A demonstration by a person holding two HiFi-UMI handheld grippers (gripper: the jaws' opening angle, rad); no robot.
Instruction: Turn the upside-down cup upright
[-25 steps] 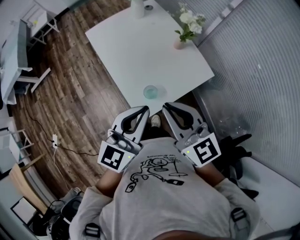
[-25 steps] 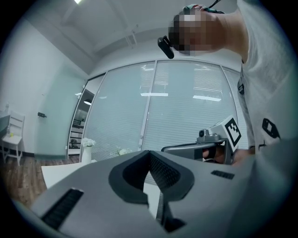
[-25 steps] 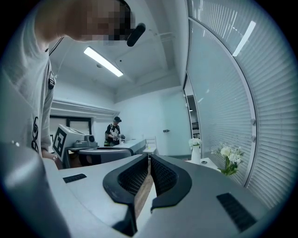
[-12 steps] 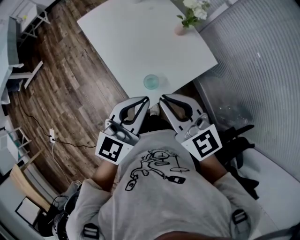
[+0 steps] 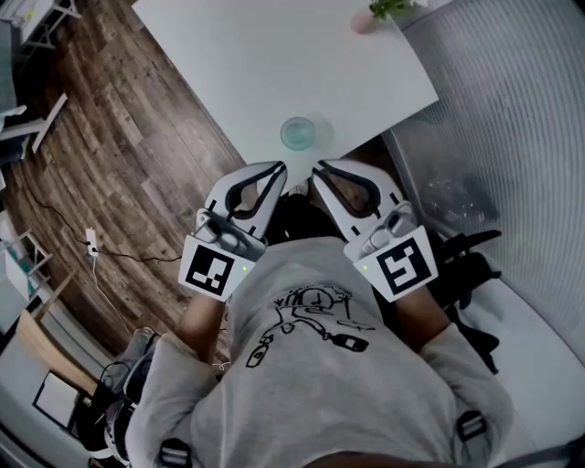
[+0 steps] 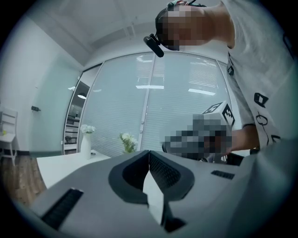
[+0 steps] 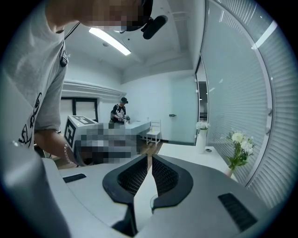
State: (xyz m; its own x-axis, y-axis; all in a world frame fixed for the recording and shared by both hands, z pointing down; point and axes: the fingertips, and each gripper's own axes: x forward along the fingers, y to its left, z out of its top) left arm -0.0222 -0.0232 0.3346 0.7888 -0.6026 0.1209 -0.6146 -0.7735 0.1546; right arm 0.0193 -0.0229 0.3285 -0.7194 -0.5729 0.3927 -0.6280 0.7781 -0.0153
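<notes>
A clear, pale green glass cup (image 5: 297, 133) stands on the white table (image 5: 265, 64) near its front edge. From above I cannot tell which way up it is. Both grippers are held side by side close to the person's chest, short of the table edge and pointing toward the cup. The left gripper (image 5: 280, 166) is shut with nothing between its jaws, as the left gripper view (image 6: 149, 152) also shows. The right gripper (image 5: 316, 168) is shut and empty too (image 7: 149, 156). In the right gripper view, a sliver of the cup's rim (image 7: 152, 201) shows below the jaws.
A small pink vase of flowers (image 5: 366, 18) stands at the table's far right corner, and a tall white vase (image 7: 201, 137) stands farther back. A frosted glass wall (image 5: 512, 137) runs along the right. Wooden floor (image 5: 119, 155) lies to the left. Dark chair legs (image 5: 466, 265) stand at the right.
Both grippers have sunk a little and stayed shut. In the head view the table and cup have slid upward, and the far vases have left the frame.
</notes>
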